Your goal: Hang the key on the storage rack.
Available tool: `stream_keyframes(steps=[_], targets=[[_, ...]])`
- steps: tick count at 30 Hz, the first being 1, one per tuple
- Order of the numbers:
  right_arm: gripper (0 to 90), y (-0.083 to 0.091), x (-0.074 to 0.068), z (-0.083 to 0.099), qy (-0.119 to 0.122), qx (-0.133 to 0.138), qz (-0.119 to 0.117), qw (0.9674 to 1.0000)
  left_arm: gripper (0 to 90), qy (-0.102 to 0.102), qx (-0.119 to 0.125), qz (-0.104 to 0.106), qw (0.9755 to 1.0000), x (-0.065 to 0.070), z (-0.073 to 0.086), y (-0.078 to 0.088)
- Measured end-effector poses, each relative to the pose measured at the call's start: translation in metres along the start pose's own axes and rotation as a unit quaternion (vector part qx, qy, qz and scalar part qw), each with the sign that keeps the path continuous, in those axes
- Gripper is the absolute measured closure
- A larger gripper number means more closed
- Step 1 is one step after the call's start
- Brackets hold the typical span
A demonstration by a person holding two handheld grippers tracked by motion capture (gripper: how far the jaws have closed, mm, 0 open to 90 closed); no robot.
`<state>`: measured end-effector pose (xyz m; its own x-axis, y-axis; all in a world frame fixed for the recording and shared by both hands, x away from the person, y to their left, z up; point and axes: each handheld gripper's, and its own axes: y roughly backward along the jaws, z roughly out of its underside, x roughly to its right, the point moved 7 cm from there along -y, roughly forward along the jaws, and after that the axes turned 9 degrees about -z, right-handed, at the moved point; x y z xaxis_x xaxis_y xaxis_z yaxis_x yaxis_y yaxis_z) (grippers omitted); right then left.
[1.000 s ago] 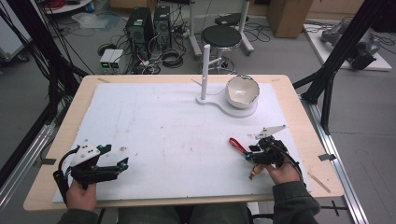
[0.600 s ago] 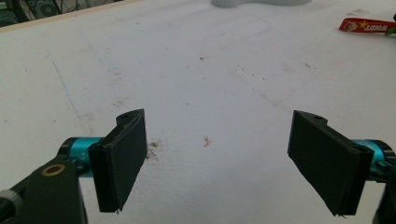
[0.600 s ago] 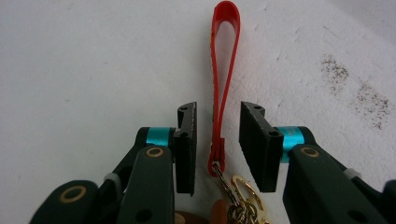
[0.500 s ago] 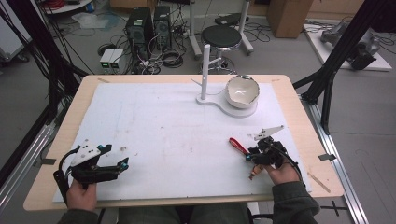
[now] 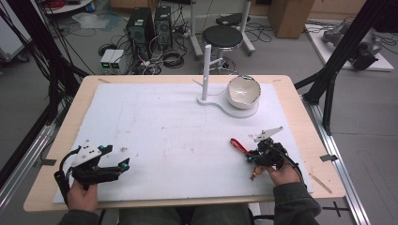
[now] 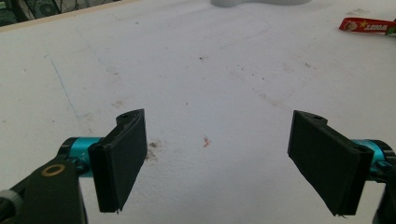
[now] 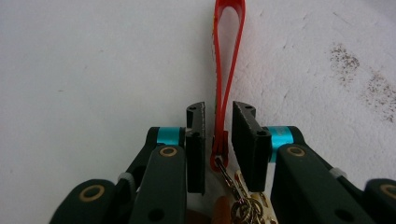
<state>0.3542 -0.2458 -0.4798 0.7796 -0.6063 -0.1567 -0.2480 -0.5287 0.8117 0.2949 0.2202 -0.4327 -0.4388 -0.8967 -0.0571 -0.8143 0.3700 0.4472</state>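
A red key strap (image 5: 239, 146) lies on the white mat, with a bunch of keys (image 5: 254, 174) at its near end. In the right gripper view the strap (image 7: 224, 70) runs straight up from between the jaws and the keys (image 7: 243, 200) sit under them. My right gripper (image 7: 218, 109) has its jaws close on either side of the strap, a thin gap showing on the left side. From above, the right gripper (image 5: 249, 155) sits at the mat's right front. My left gripper (image 5: 116, 157) rests at the left front, jaws wide apart (image 6: 217, 135) over bare mat; the strap (image 6: 369, 25) shows far off.
A white bowl (image 5: 243, 91) sits on a white stand base (image 5: 220, 104) with an upright post (image 5: 206, 65) at the back centre-right. The white mat (image 5: 164, 126) covers most of the wooden table. A stool and computers stand on the floor beyond.
Hardly anything has moved; the right hand and strap have shifted very slightly. The left gripper stays in place.
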Motion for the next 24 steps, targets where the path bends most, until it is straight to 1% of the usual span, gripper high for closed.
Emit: stream_keyframes(steps=[6, 8, 11, 15, 17, 21, 24], targets=[[80.8, -0.0019, -0.0001, 0.0011, 0.003, -0.006, 0.002, 1.0, 20.3, 0.001, 0.001, -0.001, 1.0, -0.0004, -0.0002, 0.0002], [81.7, -0.0019, 0.0, 0.0011, 0.003, -0.004, 0.002, 1.0, 20.3, 0.001, 0.001, -0.001, 1.0, -0.0004, -0.0003, 0.0003], [82.1, -0.0017, -0.0001, 0.0013, -0.001, -0.005, 0.002, 1.0, 20.3, 0.0, 0.001, -0.001, 1.0, -0.0004, -0.0003, 0.0002], [82.2, -0.0018, 0.0001, 0.0012, 0.003, -0.005, 0.001, 1.0, 20.3, 0.0, 0.001, -0.001, 1.0, -0.0004, -0.0004, 0.0003], [82.2, -0.0017, -0.0006, 0.0014, 0.0, -0.005, 0.0, 1.0, 20.3, 0.001, 0.001, -0.001, 1.0, -0.0005, -0.0004, 0.0004], [82.4, -0.0008, -0.0006, 0.0007, 0.004, 0.0, 0.0, 1.0, 20.3, -0.001, 0.001, -0.001, 1.0, -0.0004, -0.0004, 0.0005], [82.4, 0.0003, -0.0009, 0.0008, 0.001, 0.001, 0.0, 1.0, 20.3, 0.0, 0.001, -0.002, 1.0, -0.0003, -0.0005, 0.0007]])
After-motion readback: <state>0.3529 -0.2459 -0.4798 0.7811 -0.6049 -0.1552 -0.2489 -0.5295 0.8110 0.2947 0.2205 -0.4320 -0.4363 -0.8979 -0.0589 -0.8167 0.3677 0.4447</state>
